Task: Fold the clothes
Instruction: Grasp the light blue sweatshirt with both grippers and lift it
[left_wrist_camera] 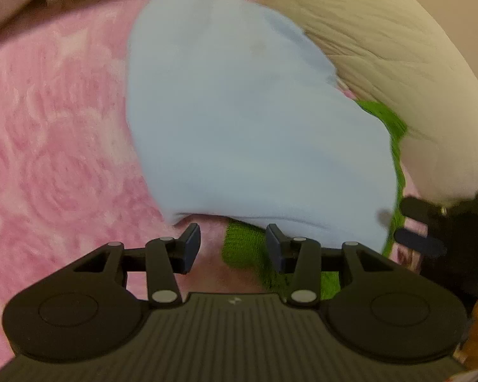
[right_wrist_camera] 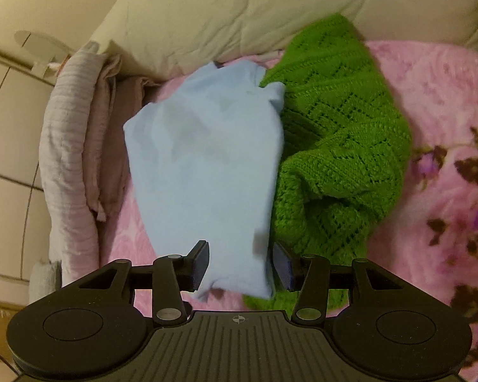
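A light blue garment [left_wrist_camera: 248,127] lies folded on the pink bedspread [left_wrist_camera: 54,146], partly over a green knitted sweater [right_wrist_camera: 341,152]. My left gripper [left_wrist_camera: 233,250] is open just short of the garment's near edge, with only bedspread and a bit of green knit between its fingers. At the right edge of that view my right gripper [left_wrist_camera: 411,222] shows as a dark shape beside the garment. In the right wrist view the blue garment [right_wrist_camera: 207,159] runs away from me and its near end sits between the fingers of my right gripper [right_wrist_camera: 241,265], which stand wide and do not pinch it.
A thick cream quilt [right_wrist_camera: 239,9] is bunched along the far side of the bed. Folded greyish-pink cloths [right_wrist_camera: 76,146] are stacked at the bed's left edge, with tiled floor [right_wrist_camera: 6,121] beyond. The bedspread carries a dark flower print [right_wrist_camera: 462,165] on the right.
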